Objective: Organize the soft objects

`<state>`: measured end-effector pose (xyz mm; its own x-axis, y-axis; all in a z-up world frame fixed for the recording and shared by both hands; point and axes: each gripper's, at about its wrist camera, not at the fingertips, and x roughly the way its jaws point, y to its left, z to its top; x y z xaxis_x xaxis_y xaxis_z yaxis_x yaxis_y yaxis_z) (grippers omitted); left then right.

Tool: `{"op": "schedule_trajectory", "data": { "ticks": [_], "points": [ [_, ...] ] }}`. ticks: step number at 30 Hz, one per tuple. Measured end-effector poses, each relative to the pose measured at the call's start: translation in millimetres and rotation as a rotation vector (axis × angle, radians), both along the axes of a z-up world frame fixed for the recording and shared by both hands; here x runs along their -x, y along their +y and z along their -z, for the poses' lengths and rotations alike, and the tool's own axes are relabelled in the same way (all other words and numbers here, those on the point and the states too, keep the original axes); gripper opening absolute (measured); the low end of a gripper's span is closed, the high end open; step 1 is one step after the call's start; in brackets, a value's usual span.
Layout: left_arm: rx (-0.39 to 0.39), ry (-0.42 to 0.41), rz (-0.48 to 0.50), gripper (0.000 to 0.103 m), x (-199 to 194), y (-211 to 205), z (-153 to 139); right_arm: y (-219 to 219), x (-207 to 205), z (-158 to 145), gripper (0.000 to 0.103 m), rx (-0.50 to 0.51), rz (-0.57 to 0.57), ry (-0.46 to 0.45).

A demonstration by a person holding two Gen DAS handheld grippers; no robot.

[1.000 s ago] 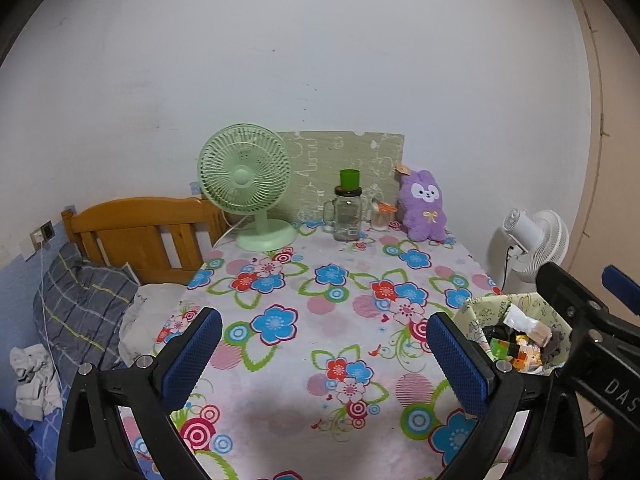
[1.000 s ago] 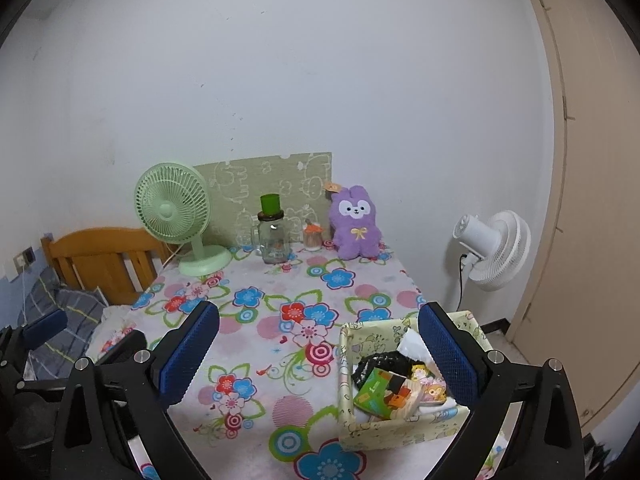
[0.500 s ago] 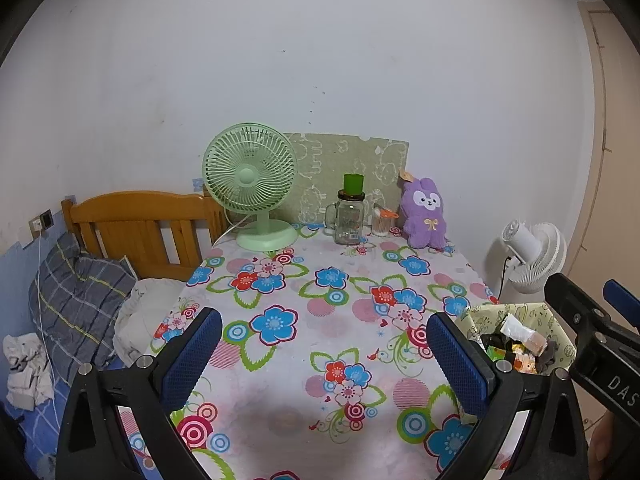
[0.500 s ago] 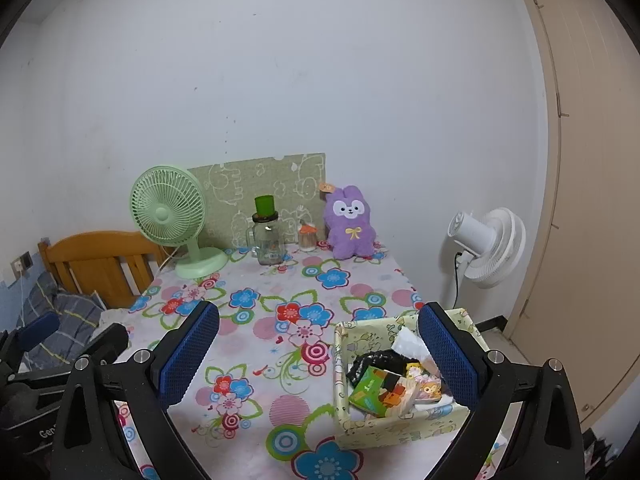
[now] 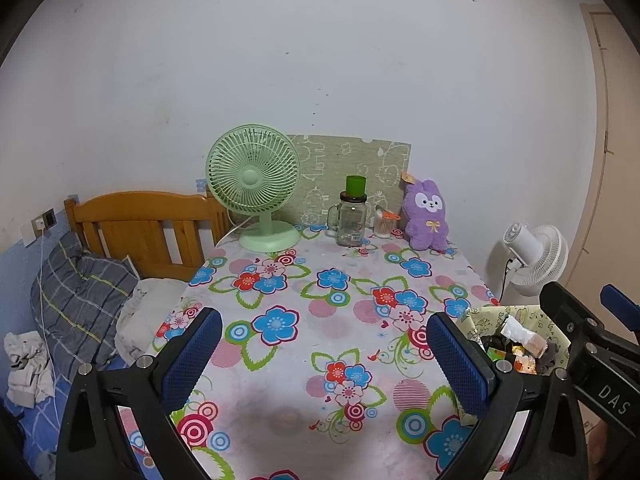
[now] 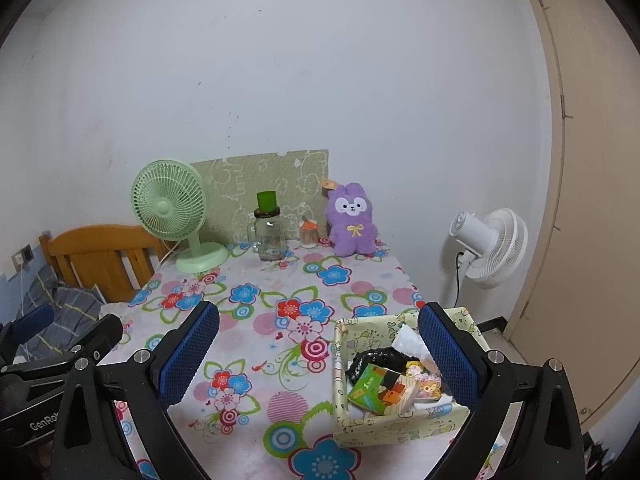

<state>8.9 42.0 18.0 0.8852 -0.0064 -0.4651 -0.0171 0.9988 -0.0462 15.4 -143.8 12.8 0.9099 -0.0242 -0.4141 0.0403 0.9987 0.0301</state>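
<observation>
Hovering over the near edge of the worktop [image 5: 304,360] with both grippers, nothing grasped. Left gripper [image 5: 320,356] is sitting with jaws wide apart and empty; right gripper [image 6: 320,352] the same, jaws apart, nothing between the pads.

Progress, judging from the layout: box [image 6: 340,392] at 4 o'clock on the worktop is already holding a mixed pile: black fabric [image 6: 374,360], a white wad [image 6: 408,340], a green packet [image 6: 380,390] and small printed bits. Can't tell which of those are soft goods or whether they're being sorted in or out. The one obvious soft item outside the box is the plush [image 6: 352,220], sitting at 1 o'clock at the far edge against the wall, well apart from the box and both grippers. So the task is reading as early or mid: plush not yet handled, box contents uncertain.

Plush orientation: standing upright, long axis vertical, ears up, face pointing toward 6 o'clock, i.e. at the cameras. It's leaning back on the green board [image 6: 260,184] or just in front of it; contact is unclear. An orange tag is hanging by its left ear as seen.

Neighbours: small jar [image 6: 309,234] just beside the plush at its 9 o'clock, then mug [image 6: 269,236] and fan [image 6: 172,208] further toward 11. Any reach for the plush is needing to clear the jar. Bed [image 5: 80,304] is lying off the worktop at 9 o'clock.
</observation>
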Motion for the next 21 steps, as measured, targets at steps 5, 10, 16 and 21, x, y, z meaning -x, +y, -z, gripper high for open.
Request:
{"op": "schedule_trajectory", "data": {
  "ticks": [5, 10, 16, 21],
  "points": [
    [-0.003, 0.000, 0.000, 0.103, 0.0, 0.0, -0.4, -1.2, -0.1, -0.1, 0.101, -0.002, 0.003, 0.000],
    [-0.003, 0.000, 0.001, 0.103, 0.3, -0.4, 0.1, -1.3, 0.1, -0.1, 0.101, -0.001, 0.003, 0.000],
    [-0.001, 0.001, 0.002, 0.103, -0.5, 0.1, 0.2, -1.5, -0.3, 0.6, 0.101, -0.002, 0.004, 0.001],
    [-0.001, 0.002, 0.004, 0.103, -0.9, 0.1, 0.3, -2.1, -0.7, 1.9, 0.101, -0.002, 0.006, 0.004]
  ]
}}
